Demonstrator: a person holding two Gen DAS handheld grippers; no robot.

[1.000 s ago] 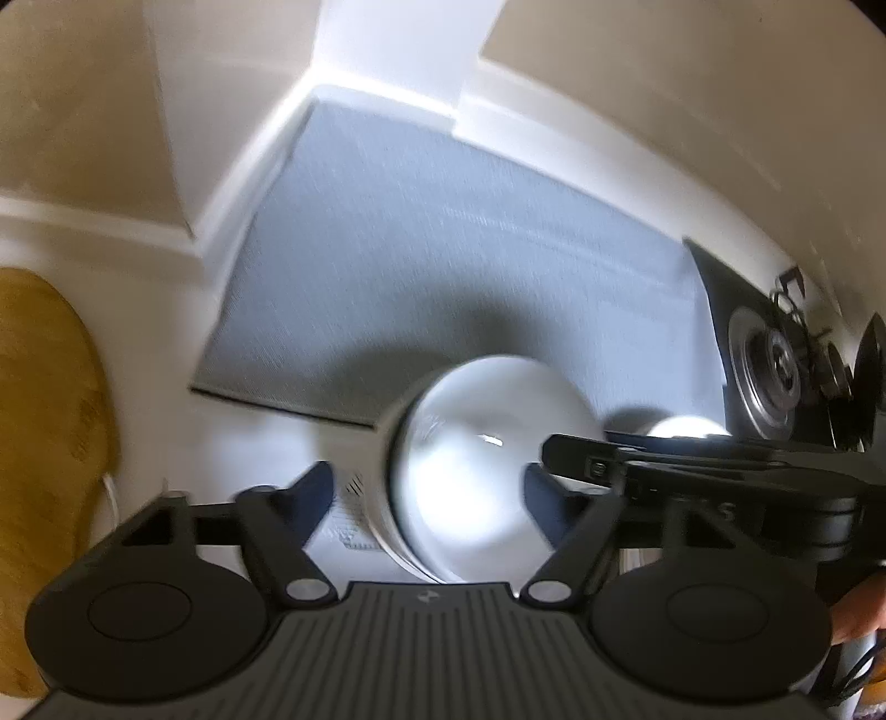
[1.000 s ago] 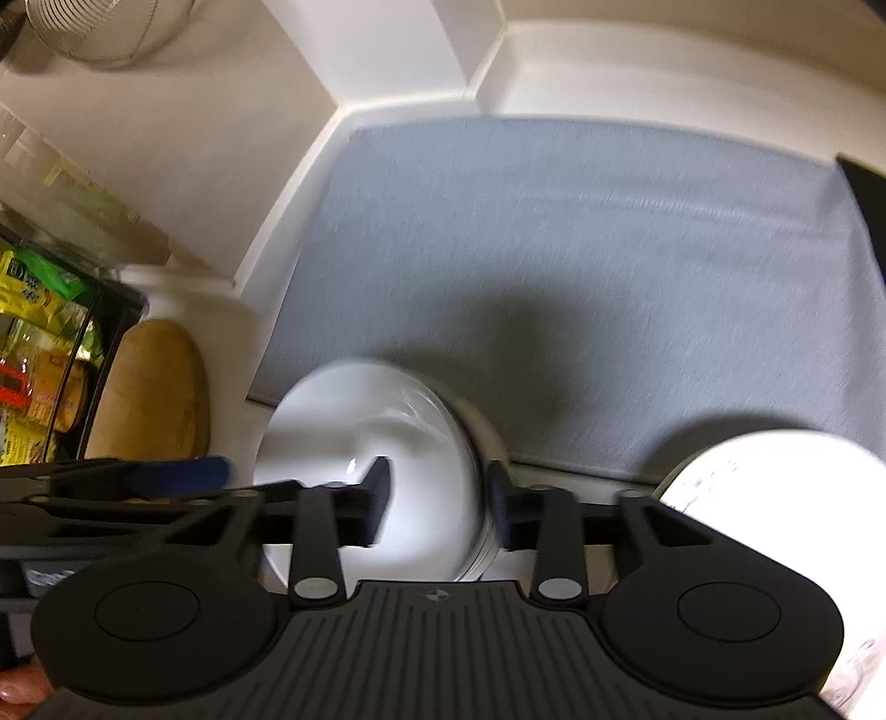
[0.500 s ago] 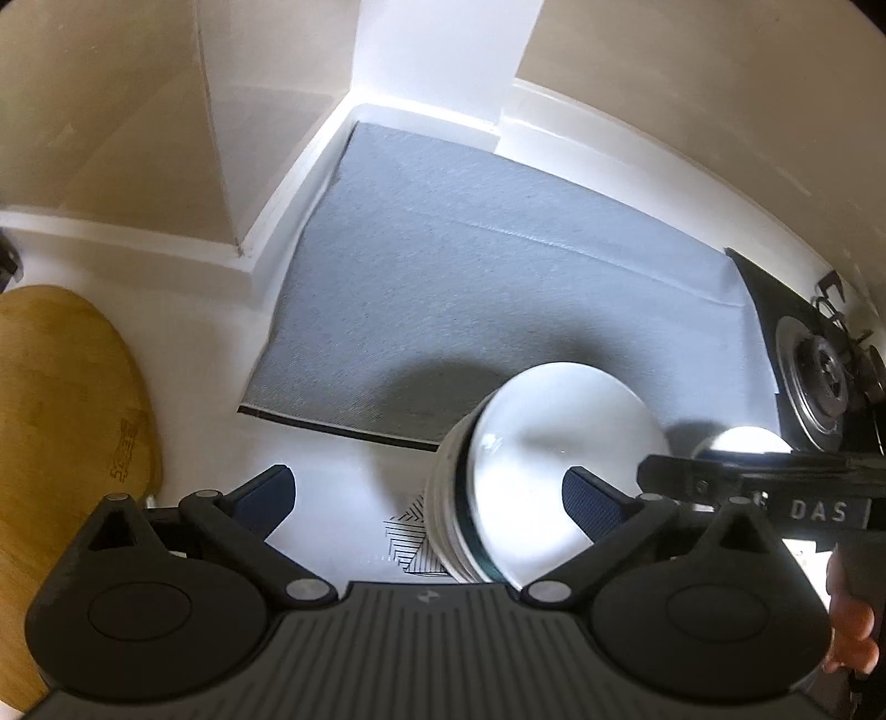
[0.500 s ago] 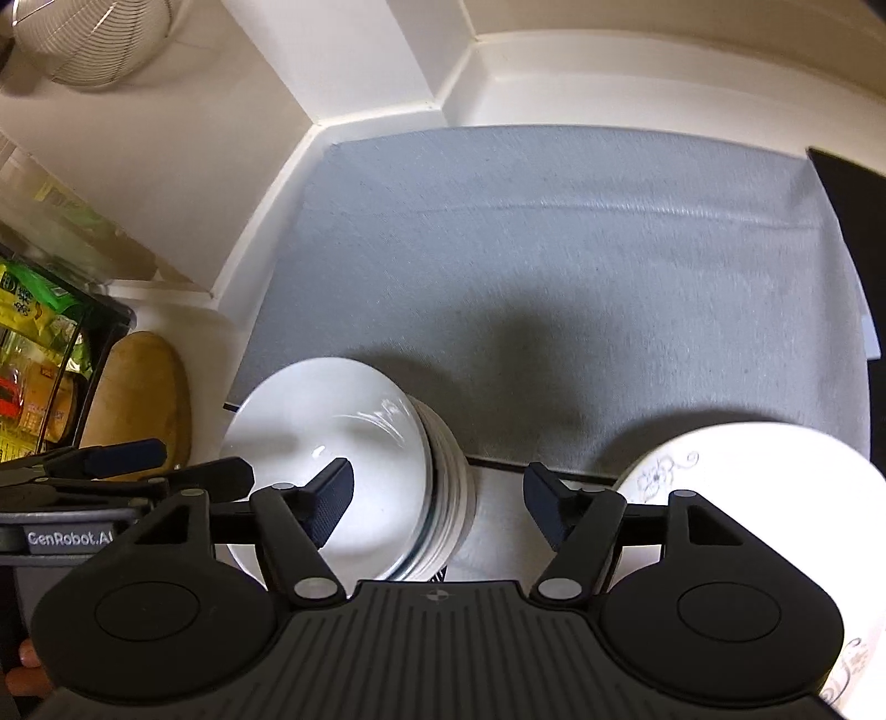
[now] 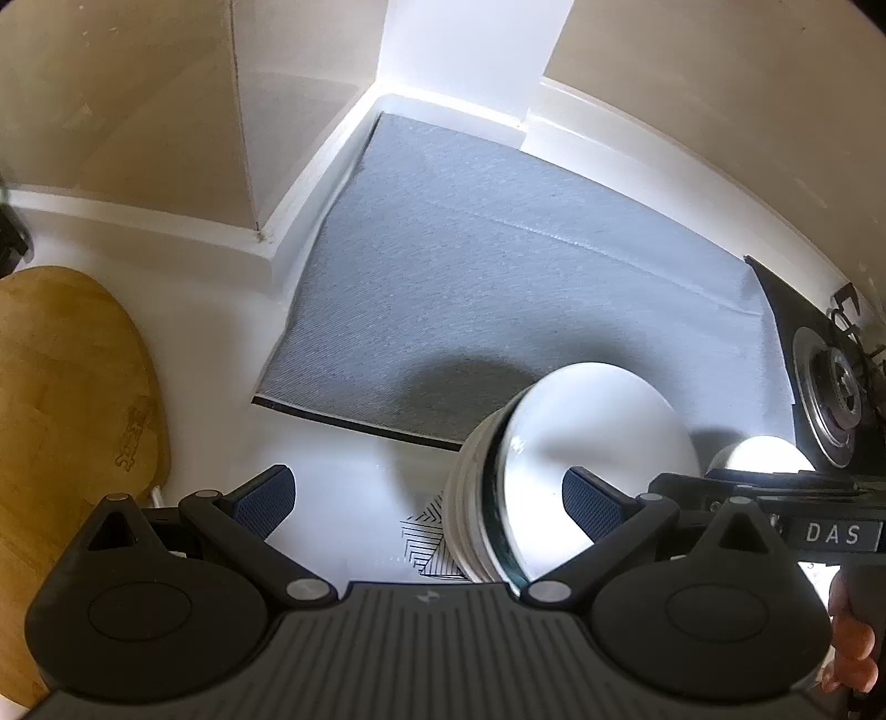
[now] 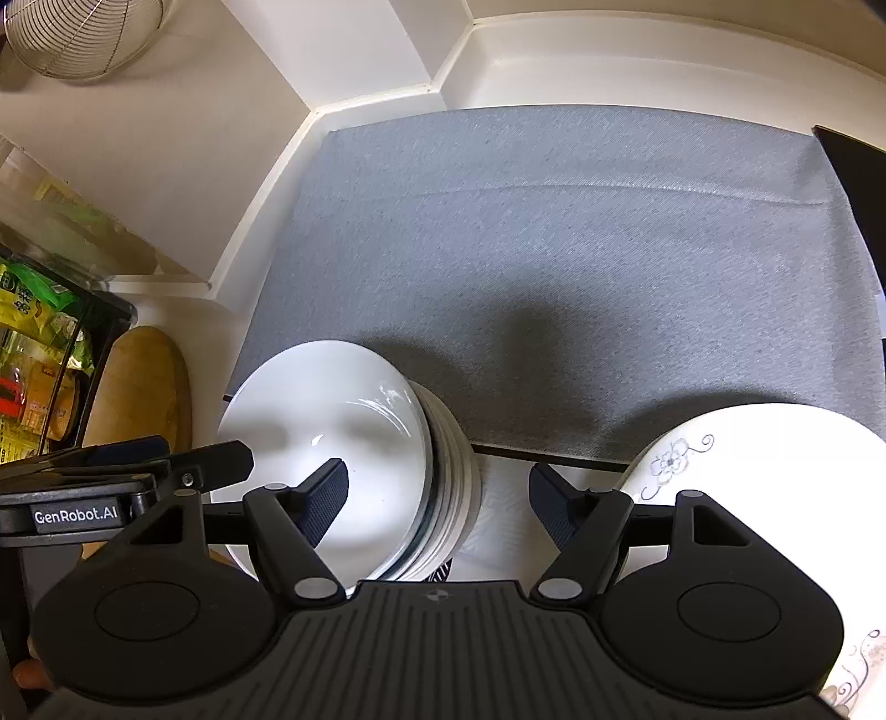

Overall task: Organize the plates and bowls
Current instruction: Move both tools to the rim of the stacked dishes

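A stack of white bowls [image 5: 587, 443] stands at the front edge of the grey mat [image 5: 526, 288]. My left gripper [image 5: 429, 501] is open wide; its right finger hangs over the top bowl, its left finger is off to the side, and neither pad touches. In the right wrist view the same stack [image 6: 332, 421] sits low on the left. My right gripper [image 6: 440, 501] straddles the stack's right rim with its jaws opening, pads clear of it. A white plate with a flower pattern [image 6: 764, 459] lies at the right.
A wooden board [image 5: 66, 415] lies on the left of the counter. A gas burner [image 5: 830, 399] is at the far right. A wire basket [image 6: 83, 33] and a rack of packets [image 6: 33, 343] stand at the left. Walls close the mat's [image 6: 554, 249] far side.
Both grippers' jaws have spread apart from around the top bowl, which now rests on the stack. Both views show more of the counter than before.
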